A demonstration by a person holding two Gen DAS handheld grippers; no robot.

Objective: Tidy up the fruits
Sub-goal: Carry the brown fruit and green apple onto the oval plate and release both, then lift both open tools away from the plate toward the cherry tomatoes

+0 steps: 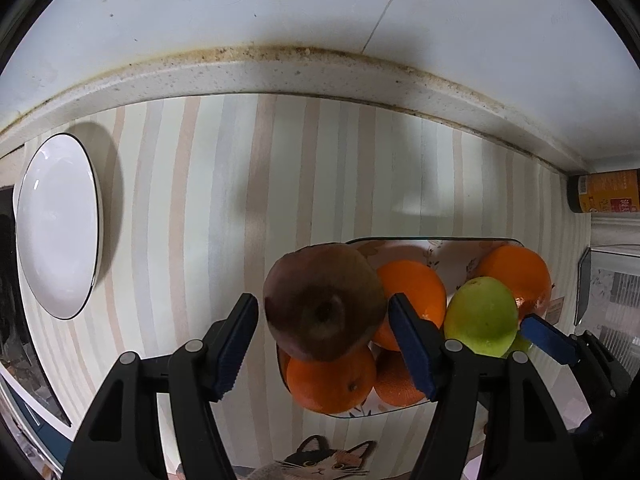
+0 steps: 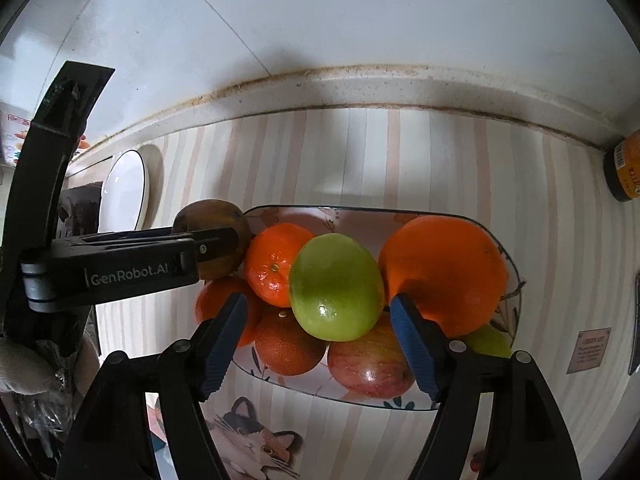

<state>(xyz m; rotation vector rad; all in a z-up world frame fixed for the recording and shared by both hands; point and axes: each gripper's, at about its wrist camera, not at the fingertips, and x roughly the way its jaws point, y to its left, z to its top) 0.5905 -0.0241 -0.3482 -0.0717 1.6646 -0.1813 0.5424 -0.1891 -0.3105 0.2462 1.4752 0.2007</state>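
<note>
A flowered rectangular tray (image 2: 514, 292) holds several oranges (image 2: 444, 276), a red apple (image 2: 370, 364) and green fruits. My left gripper (image 1: 324, 344) is open around a brown fruit (image 1: 324, 300) at the tray's left end, with small gaps either side. It shows in the right wrist view too (image 2: 208, 220). My right gripper (image 2: 320, 344) is open around a green apple (image 2: 336, 286) that rests on top of the pile; the apple also shows in the left wrist view (image 1: 482, 316). An empty white plate (image 1: 58, 226) lies far left.
A striped mat (image 1: 224, 184) with a cat picture covers the counter. A raised stained ledge (image 1: 280, 70) and a white wall run behind. An orange-labelled jar (image 1: 604, 192) stands in the right corner. Dark clutter sits past the plate at left.
</note>
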